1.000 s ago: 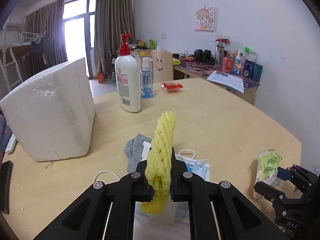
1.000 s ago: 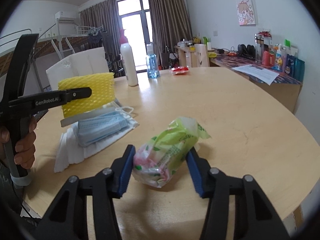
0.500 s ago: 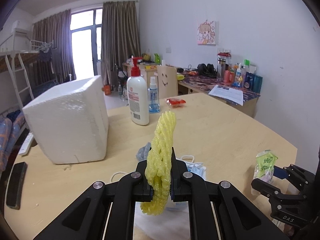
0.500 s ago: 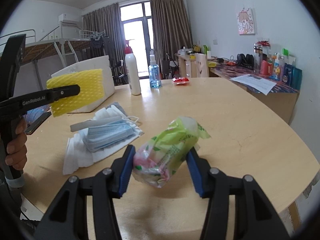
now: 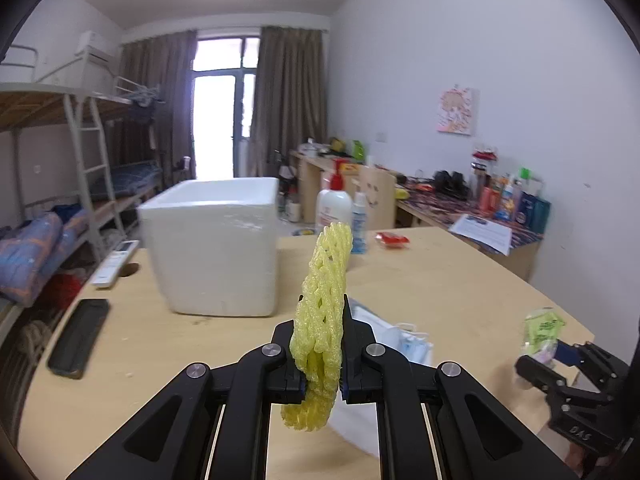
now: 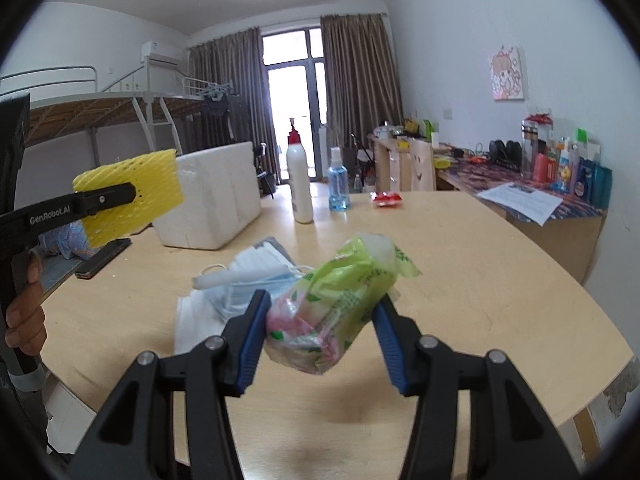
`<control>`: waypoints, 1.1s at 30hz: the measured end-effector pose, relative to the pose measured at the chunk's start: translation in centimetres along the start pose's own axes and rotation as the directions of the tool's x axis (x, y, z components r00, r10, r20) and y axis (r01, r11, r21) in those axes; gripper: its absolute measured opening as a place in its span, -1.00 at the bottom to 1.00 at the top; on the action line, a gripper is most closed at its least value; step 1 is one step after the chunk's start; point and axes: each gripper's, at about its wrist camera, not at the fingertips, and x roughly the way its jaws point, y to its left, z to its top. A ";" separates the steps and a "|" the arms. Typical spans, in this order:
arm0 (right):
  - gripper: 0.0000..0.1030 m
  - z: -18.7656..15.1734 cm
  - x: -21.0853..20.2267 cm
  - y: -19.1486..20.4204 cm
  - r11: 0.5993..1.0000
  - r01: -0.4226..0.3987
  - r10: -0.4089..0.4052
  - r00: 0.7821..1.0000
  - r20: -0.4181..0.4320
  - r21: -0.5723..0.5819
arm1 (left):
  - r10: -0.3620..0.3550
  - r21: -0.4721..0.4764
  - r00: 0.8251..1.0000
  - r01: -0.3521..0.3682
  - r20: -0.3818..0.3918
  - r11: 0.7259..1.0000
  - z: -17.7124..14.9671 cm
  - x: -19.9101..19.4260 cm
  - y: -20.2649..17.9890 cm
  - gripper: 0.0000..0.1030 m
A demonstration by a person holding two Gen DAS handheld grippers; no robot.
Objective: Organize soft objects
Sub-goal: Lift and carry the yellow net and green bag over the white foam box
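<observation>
My left gripper is shut on a yellow foam net sleeve, held upright above the table; the right wrist view shows the same sleeve at the left, lifted off the table. My right gripper is shut on a green tissue pack, which also shows at the right edge of the left wrist view as the tissue pack. A white foam box stands ahead on the wooden table. Blue face masks lie on white cloth between the grippers.
A white pump bottle, a blue spray bottle and a red packet stand at the table's far side. A black phone and a white remote lie at the left. A person's hand holds the left gripper.
The left gripper has risen and drawn back with the yellow sleeve, so the foam box now sits farther ahead. The right gripper has lifted a little with the tissue pack.
</observation>
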 end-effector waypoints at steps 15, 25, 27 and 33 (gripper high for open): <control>0.10 1.3 -2.2 4.0 0.993 -0.102 0.108 0.990 0.091 -0.060 | 0.170 -0.038 0.978 -0.167 0.118 0.985 -0.5 -7.4 3.2 -0.78; 0.10 2.8 -2.9 6.7 0.980 -0.165 0.181 0.973 0.143 -0.111 | 0.245 -0.076 0.956 -0.235 0.165 0.969 -0.8 -10.0 4.7 -0.78; 0.10 2.9 -2.8 7.5 0.976 -0.182 0.199 0.969 0.145 -0.121 | 0.265 -0.088 0.949 -0.253 0.169 0.963 -1.0 -10.3 5.1 -0.78; 0.10 3.3 -2.2 9.4 0.964 -0.223 0.242 0.960 0.139 -0.144 | 0.311 -0.095 0.933 -0.298 0.180 0.950 -1.8 -11.6 5.9 -0.78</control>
